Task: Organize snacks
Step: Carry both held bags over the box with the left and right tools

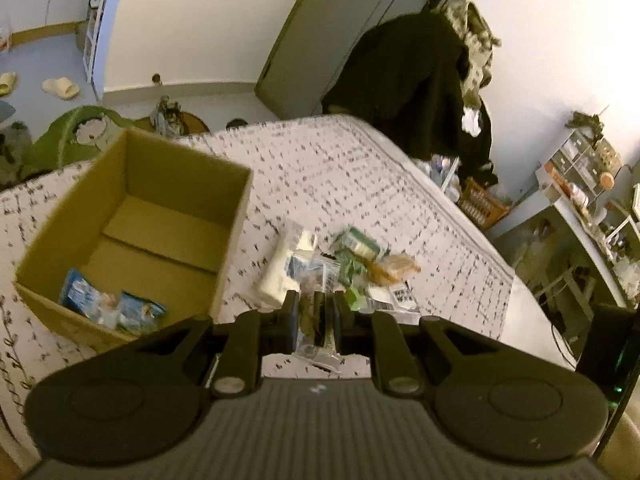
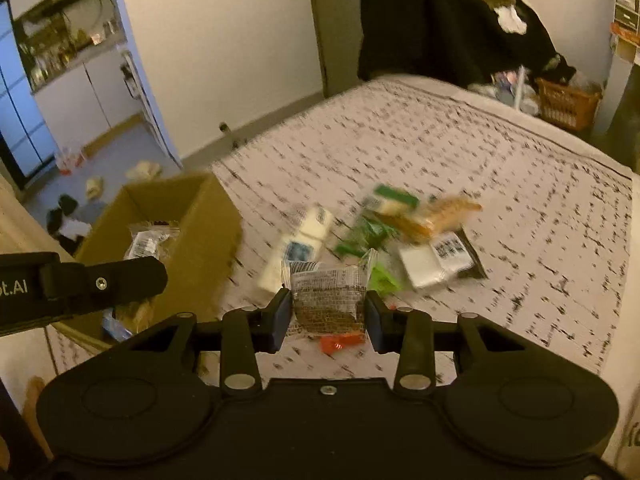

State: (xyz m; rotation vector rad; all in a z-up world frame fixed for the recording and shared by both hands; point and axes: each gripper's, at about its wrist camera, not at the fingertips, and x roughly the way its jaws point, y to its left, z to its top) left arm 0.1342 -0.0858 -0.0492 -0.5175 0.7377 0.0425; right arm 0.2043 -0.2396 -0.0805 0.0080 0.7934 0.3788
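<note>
Pinching clear packet (image 2: 326,300) between right tool (image 2: 327,312) pads.

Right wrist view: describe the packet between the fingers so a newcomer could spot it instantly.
Start at the patterned bedspread, where a pile of snacks lies right of the cardboard box. Nearer the camera, the right gripper is shut on a clear packet. Unlike the green, orange and white packs behind, it shows dark brown contents under a black-printed label.

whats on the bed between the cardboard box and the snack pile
Nothing: only bare patterned bedspread lies between the cardboard box and the snack pile, clearest in the left wrist view.
</note>
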